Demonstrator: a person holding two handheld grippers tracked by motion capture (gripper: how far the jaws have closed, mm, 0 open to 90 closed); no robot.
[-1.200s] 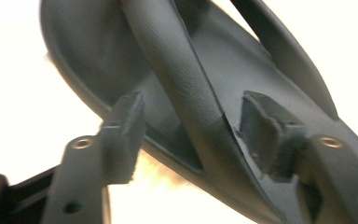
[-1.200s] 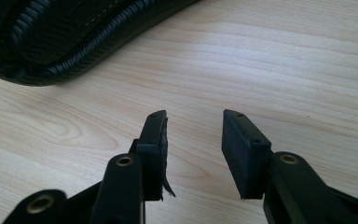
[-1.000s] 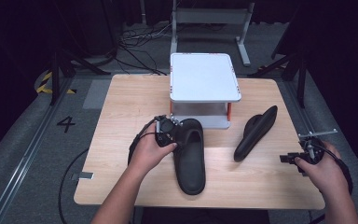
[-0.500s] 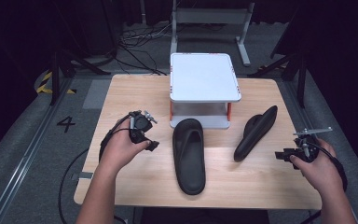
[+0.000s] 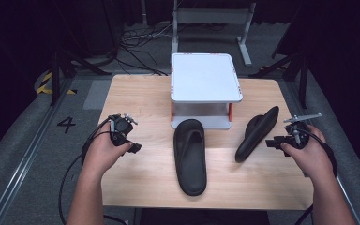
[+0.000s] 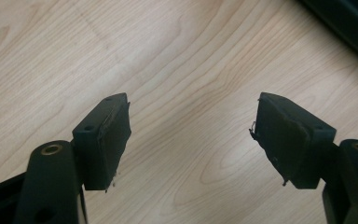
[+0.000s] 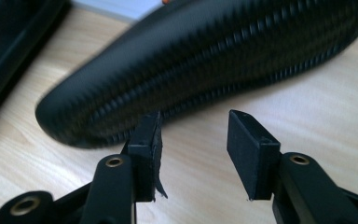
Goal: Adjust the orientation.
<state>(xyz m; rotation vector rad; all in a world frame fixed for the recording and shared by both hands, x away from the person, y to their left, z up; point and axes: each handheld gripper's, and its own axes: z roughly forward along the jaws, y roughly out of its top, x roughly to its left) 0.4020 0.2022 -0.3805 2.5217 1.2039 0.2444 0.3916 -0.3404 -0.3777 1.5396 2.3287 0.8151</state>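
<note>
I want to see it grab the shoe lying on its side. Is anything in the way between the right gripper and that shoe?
No, nothing visible. The right gripper is open, with bare table between its jaws and the tipped slipper just ahead. The other slipper lies off to the side.

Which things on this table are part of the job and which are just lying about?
Part of the job:
- flat black slipper, sole down, in front of the shelf
- second black slipper, tipped on its edge, sole towards the right tongs
- left tongs, open over bare wood

Lying about:
- small white shelf
- floor cables beyond the table
</note>
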